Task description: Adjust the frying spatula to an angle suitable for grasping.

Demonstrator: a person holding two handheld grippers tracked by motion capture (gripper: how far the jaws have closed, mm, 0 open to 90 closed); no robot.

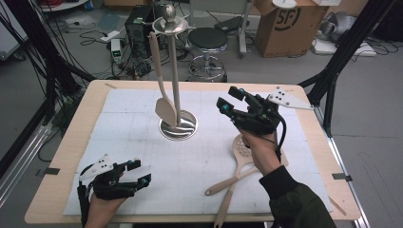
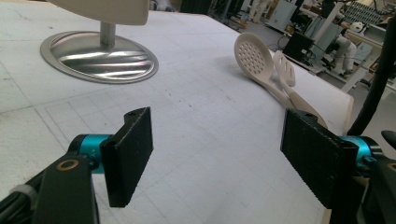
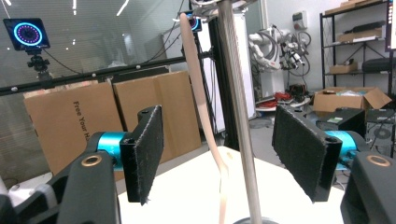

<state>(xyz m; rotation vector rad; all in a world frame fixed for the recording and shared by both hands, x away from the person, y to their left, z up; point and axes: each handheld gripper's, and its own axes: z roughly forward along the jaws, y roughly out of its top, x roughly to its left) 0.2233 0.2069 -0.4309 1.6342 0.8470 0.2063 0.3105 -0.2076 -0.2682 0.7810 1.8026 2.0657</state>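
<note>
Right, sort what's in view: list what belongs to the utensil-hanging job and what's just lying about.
In the job: utensil stand, hung spatula, skimmer, slotted turner, right gripper, left gripper.

Lying about: stool, cardboard box, computer tower.

Dim, soft overhead light; slight blur, glare on base (image 2: 99, 55).

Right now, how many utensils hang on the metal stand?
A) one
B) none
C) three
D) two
A: a single beige spatula hangs from the top of the stand; the slotted spoon and the other utensil lie on the white mat, near the right hand.
</note>
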